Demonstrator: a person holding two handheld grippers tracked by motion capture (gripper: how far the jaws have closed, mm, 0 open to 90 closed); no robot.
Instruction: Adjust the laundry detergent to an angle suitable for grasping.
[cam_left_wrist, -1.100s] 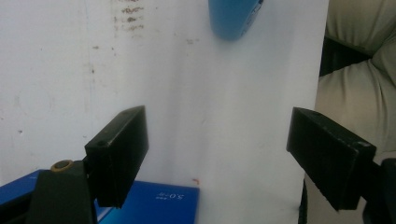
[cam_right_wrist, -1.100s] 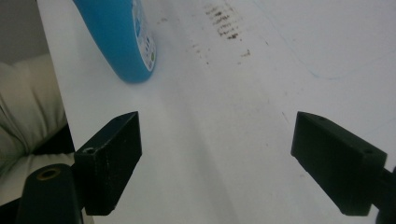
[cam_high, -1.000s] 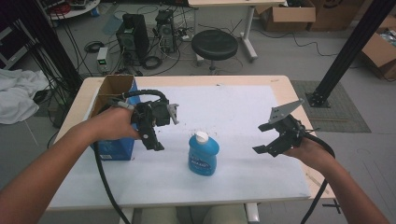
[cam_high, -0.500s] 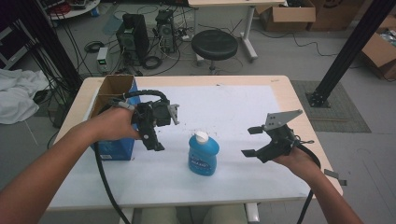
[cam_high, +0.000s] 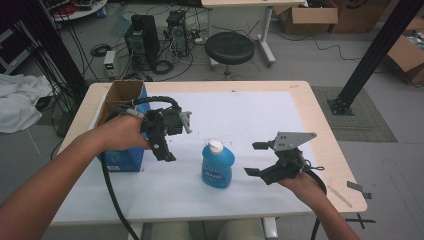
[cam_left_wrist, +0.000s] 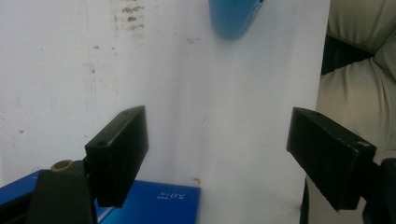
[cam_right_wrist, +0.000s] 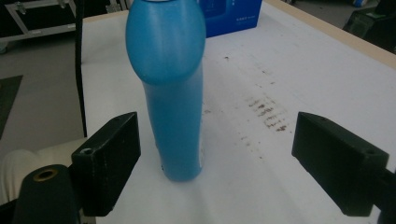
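Both grippers' jaws gape empty: our right gripper frames the upright blue bottle centre-frame; overhead, its white cap appears, possibly shut.

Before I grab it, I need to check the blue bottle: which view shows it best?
The high view: the whole blue bottle stands upright, white cap visible. The right gripper view shows its side, top cut off; the left gripper view shows just an edge.
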